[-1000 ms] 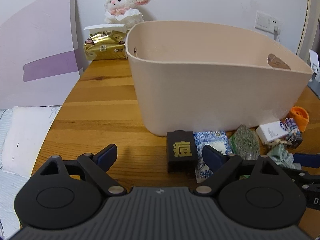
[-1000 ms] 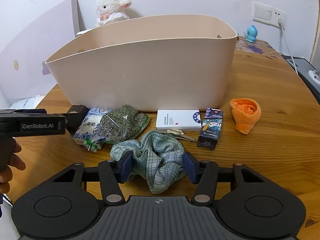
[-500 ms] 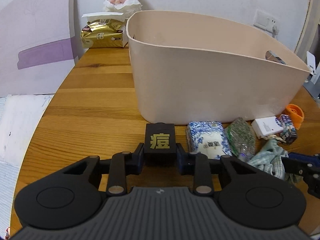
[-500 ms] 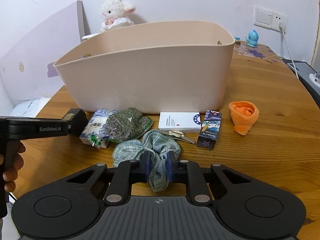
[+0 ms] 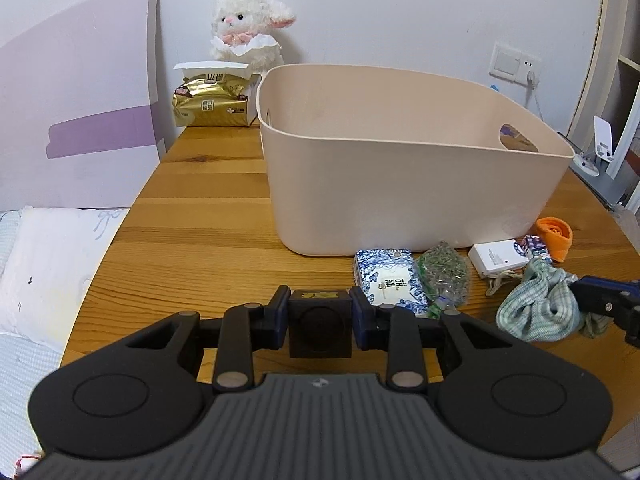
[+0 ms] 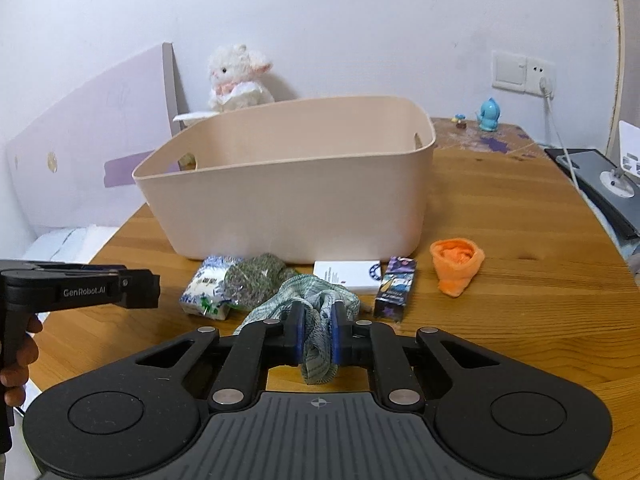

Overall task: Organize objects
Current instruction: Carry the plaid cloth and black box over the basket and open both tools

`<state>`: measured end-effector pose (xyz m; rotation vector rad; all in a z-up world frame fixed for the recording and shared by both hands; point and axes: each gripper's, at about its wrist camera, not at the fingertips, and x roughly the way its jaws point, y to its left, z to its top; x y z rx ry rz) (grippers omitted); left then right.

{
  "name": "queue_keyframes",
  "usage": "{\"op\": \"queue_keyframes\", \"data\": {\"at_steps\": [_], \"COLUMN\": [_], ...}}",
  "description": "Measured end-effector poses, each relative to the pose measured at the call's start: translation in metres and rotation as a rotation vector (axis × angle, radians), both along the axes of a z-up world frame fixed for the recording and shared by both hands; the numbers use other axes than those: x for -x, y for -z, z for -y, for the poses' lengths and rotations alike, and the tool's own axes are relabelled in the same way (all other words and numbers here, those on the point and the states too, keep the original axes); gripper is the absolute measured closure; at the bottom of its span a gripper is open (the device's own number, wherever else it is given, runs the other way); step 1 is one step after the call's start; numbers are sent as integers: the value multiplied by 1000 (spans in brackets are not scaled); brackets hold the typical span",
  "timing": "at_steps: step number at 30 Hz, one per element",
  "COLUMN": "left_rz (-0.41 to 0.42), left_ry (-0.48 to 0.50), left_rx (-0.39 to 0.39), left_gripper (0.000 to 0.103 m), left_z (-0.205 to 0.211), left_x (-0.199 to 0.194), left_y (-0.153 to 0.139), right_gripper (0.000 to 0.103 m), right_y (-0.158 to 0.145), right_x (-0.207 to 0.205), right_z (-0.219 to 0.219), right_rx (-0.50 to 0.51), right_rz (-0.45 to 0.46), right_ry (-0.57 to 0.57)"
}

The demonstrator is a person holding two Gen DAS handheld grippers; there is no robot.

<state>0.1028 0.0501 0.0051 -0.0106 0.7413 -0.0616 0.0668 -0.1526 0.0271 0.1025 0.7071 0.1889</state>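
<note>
The left gripper point(image 5: 320, 312) has its fingers point(image 5: 277, 311) clamped on a small black cube-shaped box point(image 5: 320, 326), held above the wooden table point(image 5: 192, 240) in front of the large beige plastic tub point(image 5: 400, 184). The right gripper point(image 6: 316, 336) has its fingers point(image 6: 297, 336) pinched narrow on a crumpled green-and-white checked cloth point(image 6: 316, 312), part of which hangs down between them. On the table just in front of the tub lie a blue-and-white patterned packet point(image 5: 386, 276), a clear bag of green dried leaves point(image 5: 442, 276) leaning over its edge, a flat white box point(image 6: 346, 276), a small purple printed carton point(image 6: 396, 286) beside it, and an orange rolled fabric piece point(image 6: 456, 264) off to the right, apart from the rest. Behind the tub a white plush lamb point(image 5: 246, 28) sits above a gold tissue pack point(image 5: 210, 100).
</note>
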Motion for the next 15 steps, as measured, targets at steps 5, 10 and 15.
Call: {"op": "queue_keyframes", "data": {"at_steps": [5, 10, 15], "left_rz": [37, 95, 160], "left_ry": [3, 9, 28], "left_rx": [3, 12, 3], "left_gripper": [70, 70, 70], "left_z": [2, 3, 9], "left_x": [7, 11, 7], "left_y": [-13, -38, -66], "right_gripper": [91, 91, 91], "right_y": [-11, -30, -54], "right_x": [6, 5, -4], "right_z": [7, 14, 21], "right_rx": [-7, -11, -15], "right_rz": [31, 83, 156], "right_ry": [13, 24, 40]}}
